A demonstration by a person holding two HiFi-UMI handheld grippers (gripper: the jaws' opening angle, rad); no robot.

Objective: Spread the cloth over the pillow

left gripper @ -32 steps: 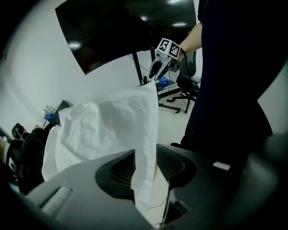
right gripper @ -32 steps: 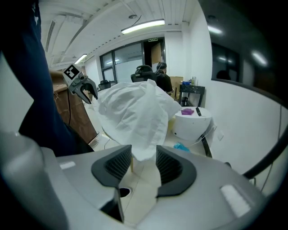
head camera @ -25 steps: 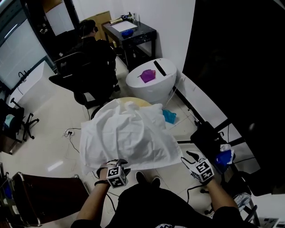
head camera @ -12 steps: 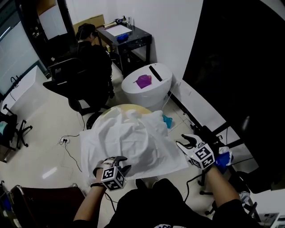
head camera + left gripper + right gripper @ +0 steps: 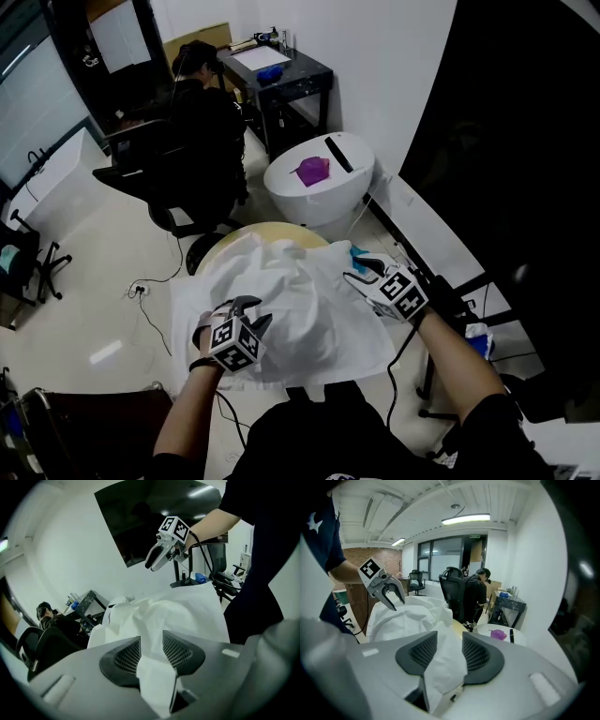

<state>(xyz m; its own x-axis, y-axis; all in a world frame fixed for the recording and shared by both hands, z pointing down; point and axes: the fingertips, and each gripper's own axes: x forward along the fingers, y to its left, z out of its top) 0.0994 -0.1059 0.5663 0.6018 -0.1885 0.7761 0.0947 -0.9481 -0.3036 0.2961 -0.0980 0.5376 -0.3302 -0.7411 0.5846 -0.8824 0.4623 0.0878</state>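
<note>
The white cloth (image 5: 281, 300) lies rumpled over a bulge on a round tan table (image 5: 272, 229); the pillow under it is hidden. My left gripper (image 5: 239, 307) is over the cloth's near left part. In the left gripper view a fold of cloth (image 5: 152, 667) is pinched between its mesh pads. My right gripper (image 5: 362, 273) is at the cloth's right edge, and the right gripper view shows cloth (image 5: 443, 663) clamped between its pads. Each gripper shows in the other's view: the right gripper (image 5: 159, 557) and the left gripper (image 5: 389, 590).
A white round tub (image 5: 319, 187) with a purple item (image 5: 312, 170) stands beyond the table. A person (image 5: 202, 94) sits in a black chair at a dark desk (image 5: 281, 70). A blue item (image 5: 360, 253) lies on the floor, and cables (image 5: 150, 291) run at left.
Both grippers have risen and moved forward over the table, drawing the cloth's near edge with them. The cloth has bunched higher in the middle.
</note>
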